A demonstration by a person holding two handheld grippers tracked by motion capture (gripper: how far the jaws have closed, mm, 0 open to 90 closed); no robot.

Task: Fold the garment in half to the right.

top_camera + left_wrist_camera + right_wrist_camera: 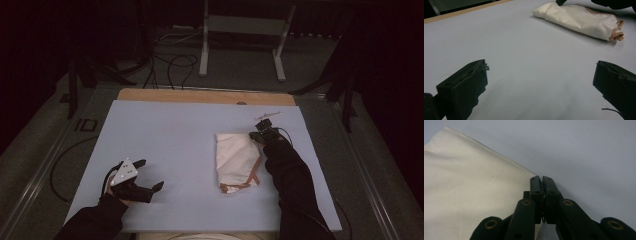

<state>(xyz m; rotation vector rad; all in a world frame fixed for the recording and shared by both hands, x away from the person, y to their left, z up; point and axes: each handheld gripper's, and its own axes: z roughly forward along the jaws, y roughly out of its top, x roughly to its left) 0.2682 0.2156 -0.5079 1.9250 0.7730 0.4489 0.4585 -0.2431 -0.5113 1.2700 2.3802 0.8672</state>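
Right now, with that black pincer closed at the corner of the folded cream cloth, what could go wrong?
1. The right gripper has its jaws shut at the far corner of the folded cream cloth with tan trim. Whether fabric is actually caught cannot be told; a pull might come away empty.
2. If only one layer is pinched, lifting could undo the fold.
3. The left gripper sits open on the pale blue table mat, well apart, so nothing steadies the cloth; it may slide.

I see a dim room. A pale blue-grey table top (165, 145) fills the middle of the frame, a wooden strip (205, 96) along its far edge. Beyond it, top centre, stands a grey metal frame (243, 30) on dark green carpet (240, 70), with black cables (170, 62) looping at upper left.
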